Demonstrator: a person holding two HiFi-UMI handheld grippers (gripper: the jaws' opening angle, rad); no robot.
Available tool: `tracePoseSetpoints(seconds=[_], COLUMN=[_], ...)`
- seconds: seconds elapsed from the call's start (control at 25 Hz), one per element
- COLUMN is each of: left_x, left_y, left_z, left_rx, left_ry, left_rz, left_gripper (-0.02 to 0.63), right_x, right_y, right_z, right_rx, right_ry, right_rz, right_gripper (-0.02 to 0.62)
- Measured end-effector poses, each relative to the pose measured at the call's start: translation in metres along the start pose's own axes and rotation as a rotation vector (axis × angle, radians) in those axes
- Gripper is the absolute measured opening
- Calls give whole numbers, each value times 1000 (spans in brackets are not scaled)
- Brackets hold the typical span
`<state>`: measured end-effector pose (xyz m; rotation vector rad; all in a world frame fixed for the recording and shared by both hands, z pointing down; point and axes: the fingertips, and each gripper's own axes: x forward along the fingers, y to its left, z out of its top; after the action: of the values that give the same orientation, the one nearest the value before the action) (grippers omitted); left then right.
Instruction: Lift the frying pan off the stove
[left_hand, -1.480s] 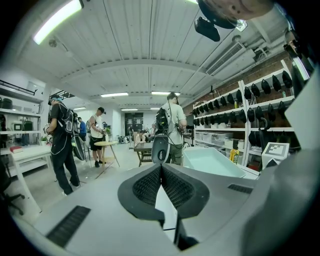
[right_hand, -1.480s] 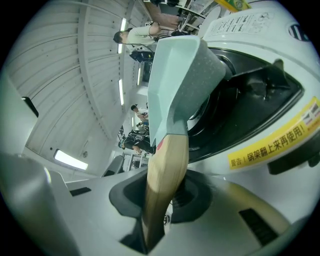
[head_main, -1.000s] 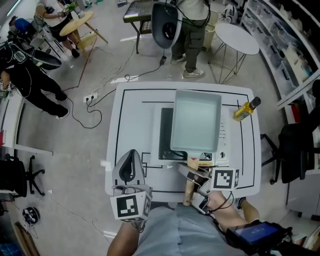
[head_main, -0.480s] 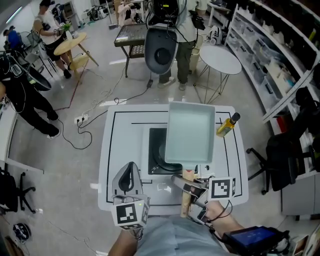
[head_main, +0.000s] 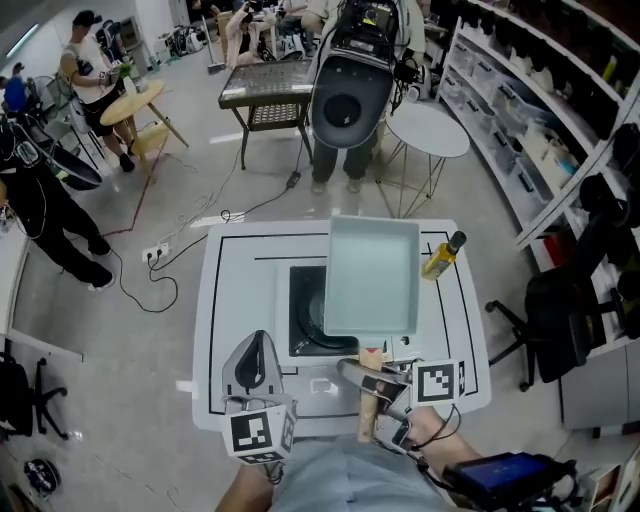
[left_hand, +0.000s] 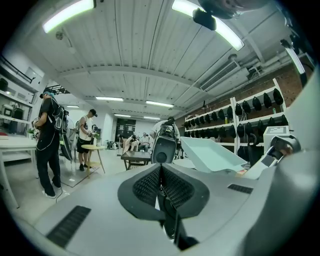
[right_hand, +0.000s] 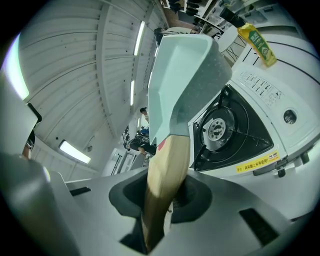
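Observation:
A square pale-green frying pan (head_main: 370, 275) with a wooden handle (head_main: 367, 400) hangs tilted above the black burner of the white table stove (head_main: 304, 318). My right gripper (head_main: 372, 380) is shut on that handle near the table's front edge. In the right gripper view the handle (right_hand: 162, 185) runs out between the jaws to the pan (right_hand: 182, 80), and the burner (right_hand: 220, 129) lies bare below it. My left gripper (head_main: 256, 360) is shut and holds nothing, at the front left of the table; its pads meet in the left gripper view (left_hand: 161, 187).
A yellow oil bottle (head_main: 441, 256) stands on the white table (head_main: 225, 300), right of the stove. Beyond the table's far edge stand a person with a dark round case (head_main: 348, 100), a metal table and a round white table (head_main: 428, 128). Shelves line the right wall.
The pan has risen off the stove with my right gripper, so more of the burner shows beneath it. The left gripper has lifted slightly.

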<state>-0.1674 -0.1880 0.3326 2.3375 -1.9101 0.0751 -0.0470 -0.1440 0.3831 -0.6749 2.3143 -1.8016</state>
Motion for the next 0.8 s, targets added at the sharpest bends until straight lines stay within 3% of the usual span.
tracePoseSetpoints(seconds=[0.8], left_x=[5], left_y=[-7], left_z=[4], left_rx=[1], left_ry=[-4], left_rz=[-17], left_gripper=[18], right_x=[-1], right_y=[0], right_z=[-1], right_rx=[2], right_ry=[7], right_rz=[3], right_gripper=[101])
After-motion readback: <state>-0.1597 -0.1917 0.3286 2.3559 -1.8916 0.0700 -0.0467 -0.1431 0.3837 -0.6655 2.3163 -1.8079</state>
